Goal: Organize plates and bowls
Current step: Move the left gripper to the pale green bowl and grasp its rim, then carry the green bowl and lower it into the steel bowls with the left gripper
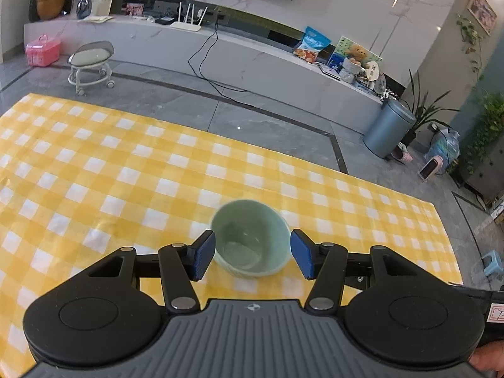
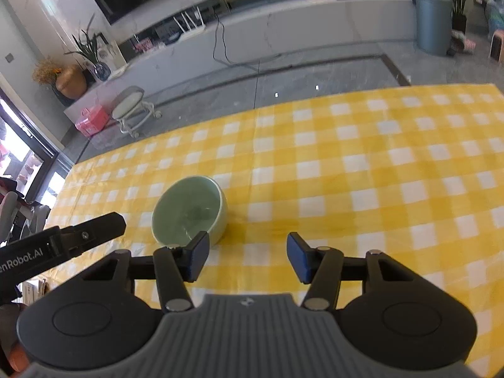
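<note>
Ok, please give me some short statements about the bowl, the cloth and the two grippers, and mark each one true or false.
1. The pale green ceramic bowl stands upright on the yellow-and-white checked tablecloth. True.
2. The bowl holds food. False: it is empty.
3. The left gripper has the bowl between its open jaws. True.
4. The right gripper is shut on the bowl. False: it is open, with only cloth between its jaws.

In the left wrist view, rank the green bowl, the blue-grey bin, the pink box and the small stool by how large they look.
1. Pale green ceramic bowl, though it is nearest the camera.
2. Blue-grey cylindrical bin.
3. White round wheeled stool.
4. Pink plastic box, close to the stool in apparent size, so that order is unsure.
</note>
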`<state>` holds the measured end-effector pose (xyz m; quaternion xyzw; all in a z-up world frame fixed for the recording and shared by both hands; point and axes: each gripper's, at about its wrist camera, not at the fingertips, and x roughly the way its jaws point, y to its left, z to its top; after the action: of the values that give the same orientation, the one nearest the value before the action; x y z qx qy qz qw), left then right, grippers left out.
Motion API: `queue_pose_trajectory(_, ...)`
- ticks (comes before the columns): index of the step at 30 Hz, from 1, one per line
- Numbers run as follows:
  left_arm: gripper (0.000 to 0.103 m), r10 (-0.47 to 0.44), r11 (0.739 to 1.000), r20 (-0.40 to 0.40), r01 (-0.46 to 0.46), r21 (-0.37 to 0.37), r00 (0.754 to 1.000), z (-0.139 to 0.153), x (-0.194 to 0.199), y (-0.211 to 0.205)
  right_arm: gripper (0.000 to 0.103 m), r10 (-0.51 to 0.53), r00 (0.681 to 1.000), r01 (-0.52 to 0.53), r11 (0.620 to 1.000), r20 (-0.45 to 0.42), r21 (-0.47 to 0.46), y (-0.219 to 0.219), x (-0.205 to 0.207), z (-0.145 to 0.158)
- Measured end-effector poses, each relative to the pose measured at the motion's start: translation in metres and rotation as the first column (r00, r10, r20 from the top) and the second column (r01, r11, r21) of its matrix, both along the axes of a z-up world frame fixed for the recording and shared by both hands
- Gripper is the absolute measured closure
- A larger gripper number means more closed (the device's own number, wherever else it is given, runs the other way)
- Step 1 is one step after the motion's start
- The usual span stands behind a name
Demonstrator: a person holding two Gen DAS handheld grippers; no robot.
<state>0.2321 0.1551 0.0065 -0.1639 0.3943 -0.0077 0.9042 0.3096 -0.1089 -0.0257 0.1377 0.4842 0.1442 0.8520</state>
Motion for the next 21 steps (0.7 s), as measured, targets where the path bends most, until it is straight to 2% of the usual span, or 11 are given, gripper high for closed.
queue_pose_trajectory(4, 0.041, 0.007, 1.000, -0.035, -0.007, 0.017, 0.999, -0.018, 0.018, 0.005, 0.055, -0.004, 0.999, 0.003, 1.000, -0.046, -0.008, 0.018, 0.019, -0.013)
queue_pose_trajectory(7, 0.048, 0.000, 0.999, -0.078, 0.003, 0.040, 0.997, -0.034, 0.030, 0.007, 0.059, -0.005, 0.997, 0.006, 1.000, -0.081, 0.006, 0.028, 0.029, -0.023)
queue_pose_trajectory(9, 0.049, -0.009, 0.999, -0.094, 0.014, 0.045, 0.996, -0.044, 0.036, 0.008, 0.061, -0.014, 0.994, 0.015, 1.000, -0.107, 0.016, 0.032, 0.035, -0.029)
queue_pose_trajectory(13, 0.058, 0.007, 1.000, -0.139, -0.006, 0.007, 0.990, -0.060, 0.047, 0.016, 0.067, -0.022, 0.989, 0.023, 1.000, -0.144, 0.001, 0.044, 0.047, -0.041)
queue_pose_trajectory(15, 0.065, -0.003, 1.000, -0.152, 0.000, -0.018, 0.988, -0.064, 0.051, 0.018, 0.073, -0.022, 0.984, 0.024, 1.000, -0.175, 0.010, 0.048, 0.052, -0.049)
queue_pose_trajectory(18, 0.076, -0.008, 1.000, -0.164, 0.009, 0.004, 0.986, -0.069, 0.055, 0.015, 0.078, -0.016, 0.981, 0.019, 1.000, -0.195, 0.014, 0.052, 0.057, -0.056)
queue_pose_trajectory(21, 0.089, -0.013, 1.000, -0.185, 0.012, -0.005, 0.983, -0.074, 0.059, 0.015, 0.085, -0.006, 0.979, 0.011, 1.000, -0.204, 0.023, 0.056, 0.059, -0.059)
